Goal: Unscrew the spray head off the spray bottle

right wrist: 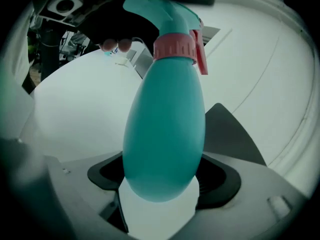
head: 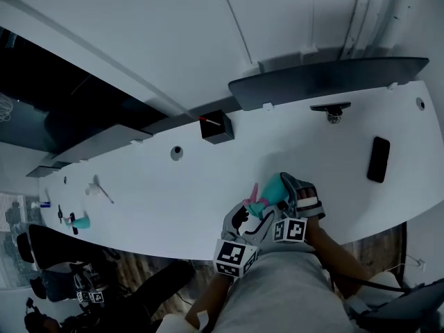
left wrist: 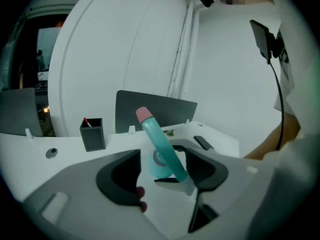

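A teal spray bottle (head: 272,191) with a pink collar (right wrist: 175,46) and pink trigger (right wrist: 201,54) is held over the white table's (head: 159,200) near edge. My right gripper (right wrist: 162,184) is shut on the bottle's body (right wrist: 165,134), which fills the gap between its jaws; in the head view this right gripper (head: 297,194) is right of the bottle. My left gripper (left wrist: 165,176) is open around the spray head (left wrist: 162,144), whose pink tip (left wrist: 144,114) points up and left. The head lies near the right jaw and is not pinched. The left gripper (head: 251,215) is just left of the bottle.
A black pen holder (head: 217,126) stands at the table's back, by a dark grey divider panel (head: 326,78). A black phone (head: 378,159) lies at the right and a small clamp (head: 333,109) behind it. Another teal bottle (head: 81,221) lies far left.
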`<state>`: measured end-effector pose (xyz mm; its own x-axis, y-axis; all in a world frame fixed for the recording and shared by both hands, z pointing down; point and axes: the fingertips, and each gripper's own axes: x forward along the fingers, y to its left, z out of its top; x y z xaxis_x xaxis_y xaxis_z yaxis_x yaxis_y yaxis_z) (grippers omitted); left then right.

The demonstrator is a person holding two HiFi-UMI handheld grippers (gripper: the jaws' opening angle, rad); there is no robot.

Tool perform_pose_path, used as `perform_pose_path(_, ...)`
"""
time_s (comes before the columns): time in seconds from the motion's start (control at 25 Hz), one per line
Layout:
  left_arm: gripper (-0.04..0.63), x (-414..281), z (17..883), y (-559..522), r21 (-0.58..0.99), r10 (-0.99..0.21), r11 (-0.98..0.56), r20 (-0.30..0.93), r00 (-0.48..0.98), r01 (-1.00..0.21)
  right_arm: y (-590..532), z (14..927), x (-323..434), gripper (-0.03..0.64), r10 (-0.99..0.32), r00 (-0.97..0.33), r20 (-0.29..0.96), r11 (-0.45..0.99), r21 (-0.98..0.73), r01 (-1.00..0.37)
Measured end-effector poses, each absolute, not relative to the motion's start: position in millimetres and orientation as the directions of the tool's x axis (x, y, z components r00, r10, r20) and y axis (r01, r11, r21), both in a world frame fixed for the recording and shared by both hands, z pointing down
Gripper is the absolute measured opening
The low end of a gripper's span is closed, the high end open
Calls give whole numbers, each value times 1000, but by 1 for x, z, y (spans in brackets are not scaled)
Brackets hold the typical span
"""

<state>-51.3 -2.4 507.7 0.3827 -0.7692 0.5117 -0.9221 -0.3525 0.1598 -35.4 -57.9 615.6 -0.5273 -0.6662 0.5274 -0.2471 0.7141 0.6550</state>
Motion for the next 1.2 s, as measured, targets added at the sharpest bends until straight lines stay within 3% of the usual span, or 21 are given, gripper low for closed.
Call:
perform_pose_path(0.12, 159, -57, 506, -2, 135, -765, -366, 519, 380, -921, -56, 603, -30, 426, -713, -491, 500, 662, 710, -239)
perform_pose_path(0.52, 123, -39, 498, 10, 488, -680, -347, 458, 573, -801, -67, 559, 13, 423, -899, -346, 267, 326, 937, -124)
perform_pose_path(0.72, 123, -33, 493, 6, 824, -664, -189, 293, 688, -533, -77, 531, 21, 423, -917, -378, 126, 163, 984, -68)
perform_pose_path(0.88, 123, -37, 486, 3, 934, -692, -100, 183, 698, -344, -79, 523, 21, 423, -908, -407, 103, 144, 987, -70)
perform_pose_path(1.04, 131, -37, 472, 4, 852, -697, -242, 181, 694, -465, -75, 526, 14, 423, -873, -456, 173, 248, 962, -110)
perform_pose_path(1.2, 246, -33, 460, 13, 603, -670, -458, 249, 699, -653, -64, 539, 1, 423, -780, -550, 300, 422, 901, -107)
